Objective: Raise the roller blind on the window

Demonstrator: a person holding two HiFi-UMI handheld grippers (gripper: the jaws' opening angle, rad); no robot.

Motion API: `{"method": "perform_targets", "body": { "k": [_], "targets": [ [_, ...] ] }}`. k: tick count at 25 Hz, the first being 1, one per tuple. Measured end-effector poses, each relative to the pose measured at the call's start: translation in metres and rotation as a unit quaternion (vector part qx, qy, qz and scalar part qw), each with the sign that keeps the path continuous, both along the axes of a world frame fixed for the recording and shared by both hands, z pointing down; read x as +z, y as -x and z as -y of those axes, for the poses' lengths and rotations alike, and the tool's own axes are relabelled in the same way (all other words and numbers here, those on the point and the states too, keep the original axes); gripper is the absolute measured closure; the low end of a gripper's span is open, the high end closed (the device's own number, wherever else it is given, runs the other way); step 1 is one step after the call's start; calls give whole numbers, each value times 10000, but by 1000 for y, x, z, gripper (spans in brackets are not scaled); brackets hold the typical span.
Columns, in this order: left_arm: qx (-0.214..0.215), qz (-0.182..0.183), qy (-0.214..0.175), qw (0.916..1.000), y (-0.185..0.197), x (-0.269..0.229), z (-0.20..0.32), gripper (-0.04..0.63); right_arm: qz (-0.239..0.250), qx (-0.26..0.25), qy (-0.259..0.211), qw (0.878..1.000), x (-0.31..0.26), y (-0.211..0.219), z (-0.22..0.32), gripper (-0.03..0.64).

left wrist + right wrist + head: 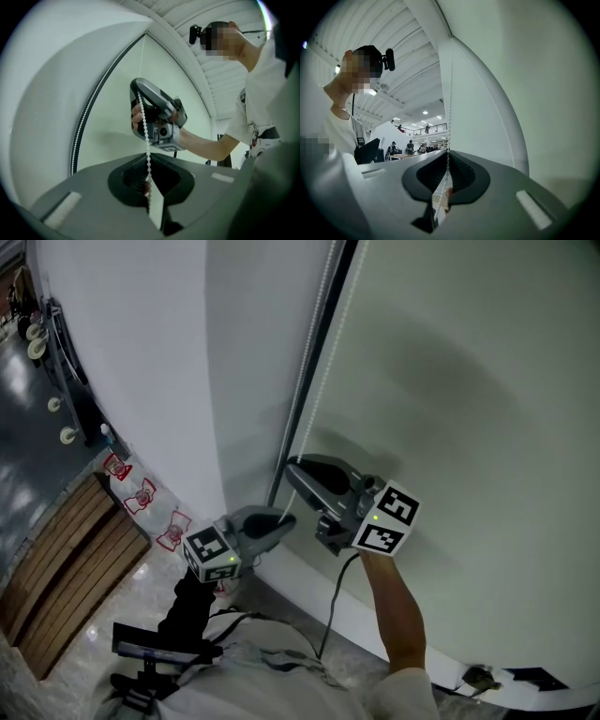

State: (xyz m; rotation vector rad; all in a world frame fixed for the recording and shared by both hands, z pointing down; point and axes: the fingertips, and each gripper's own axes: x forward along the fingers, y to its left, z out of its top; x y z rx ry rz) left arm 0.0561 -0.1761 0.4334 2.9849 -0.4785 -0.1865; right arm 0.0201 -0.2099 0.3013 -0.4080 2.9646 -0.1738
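Note:
The pale roller blind [469,381] fills the right of the head view, beside the black window frame. A white bead chain [317,324] hangs along that frame. My right gripper [295,468] is the higher one and is shut on the bead chain [450,93], which runs straight up from its jaws [446,180]. Just below it my left gripper [281,521] is shut on the same chain [145,131], pinched between its pads [149,185]. In the left gripper view the right gripper [138,89] hangs directly above, with the chain taut between the two.
A white wall [141,352] stands left of the window. On the floor below lie a wooden slatted panel [66,559], red-and-white items [141,495] and a black stand [155,648]. A cable [333,606] trails from the right gripper.

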Motion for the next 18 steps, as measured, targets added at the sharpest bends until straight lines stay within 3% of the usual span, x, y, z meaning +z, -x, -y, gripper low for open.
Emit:
{"method": "perform_targets", "body": {
  "k": [6,8,18],
  "targets": [
    [2,-19,29,10000,1,1,3,597,-706,-20,245,9972,58,7,-9,601],
    [26,-4,47,10000,1,1,3,597,-482,-50,468,9977,65,4,-10,601],
    [9,56,169,9998,3,13,3,597,-55,-4,382,9993,56,-3,-8,597]
  ]
}}
